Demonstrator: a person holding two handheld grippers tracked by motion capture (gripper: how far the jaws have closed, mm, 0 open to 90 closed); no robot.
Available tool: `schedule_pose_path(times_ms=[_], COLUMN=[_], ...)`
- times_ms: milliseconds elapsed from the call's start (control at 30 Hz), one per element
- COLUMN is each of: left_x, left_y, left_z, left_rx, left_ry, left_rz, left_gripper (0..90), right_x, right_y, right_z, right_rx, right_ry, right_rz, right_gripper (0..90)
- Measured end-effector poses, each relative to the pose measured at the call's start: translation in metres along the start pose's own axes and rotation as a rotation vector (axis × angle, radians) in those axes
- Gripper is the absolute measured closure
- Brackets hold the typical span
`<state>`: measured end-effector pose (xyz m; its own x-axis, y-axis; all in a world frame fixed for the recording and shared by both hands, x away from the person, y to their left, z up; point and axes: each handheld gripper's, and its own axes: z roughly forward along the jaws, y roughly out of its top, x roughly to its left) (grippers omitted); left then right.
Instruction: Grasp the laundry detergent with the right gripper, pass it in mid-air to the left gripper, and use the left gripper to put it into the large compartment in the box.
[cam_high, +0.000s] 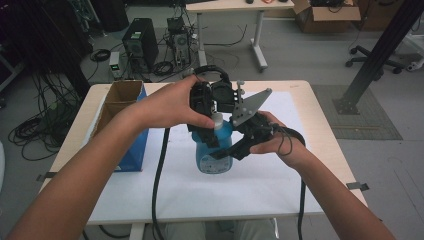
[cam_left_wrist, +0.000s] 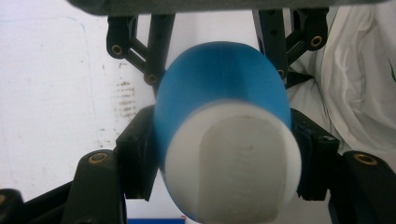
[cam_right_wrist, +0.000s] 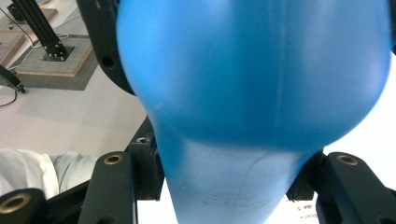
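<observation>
Blue bottle (cam_high: 215, 150) stands upright on the white-covered bench (cam_high: 260, 190), centre of the high view, with the open cardboard box (cam_high: 122, 125) well apart at its 9 o'clock. Left tool (cam_high: 216, 122) comes down from 12 o'clock, jaws clamped on the white cap (cam_high: 217, 118). Right tool (cam_high: 231, 150) comes in from 3 o'clock, jaws closed on the bottle body.

Handling, judged: smooth plastic, likely slippery; walls probably flex if squeezed hard. Looks part full, so moderate weight. Cap is stiffer, good for a twisting grip. The narrower waist is the better hold for steadying the body.

Left tool view looks down the cap (cam_left_wrist: 233, 163): pads (cam_left_wrist: 140, 154) press at 9 and 3 o'clock, blue shoulder (cam_left_wrist: 219, 74) beyond. Right tool view shows pads (cam_right_wrist: 149, 163) pinching the narrow part (cam_right_wrist: 224, 182) below the bulge (cam_right_wrist: 252, 70), contact the high view hides behind the hands. High view alone gives the bottle's upright pose and place on the bench.
</observation>
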<state>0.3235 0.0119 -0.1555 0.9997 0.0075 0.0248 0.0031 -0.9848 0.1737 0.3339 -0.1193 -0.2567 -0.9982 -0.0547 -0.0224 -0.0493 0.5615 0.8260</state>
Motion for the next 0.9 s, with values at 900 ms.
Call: schedule_pose_path(times_ms=[900], left_x=[-0.001], left_y=[-0.001], left_z=[-0.008], left_rx=[0.002], left_ry=[0.032], left_rz=[-0.035], left_gripper=[37.9], right_x=[0.000], right_y=[-0.003], right_z=[-0.013], right_rx=[-0.022], right_ry=[-0.022], right_rz=[0.027], right_gripper=[28.8])
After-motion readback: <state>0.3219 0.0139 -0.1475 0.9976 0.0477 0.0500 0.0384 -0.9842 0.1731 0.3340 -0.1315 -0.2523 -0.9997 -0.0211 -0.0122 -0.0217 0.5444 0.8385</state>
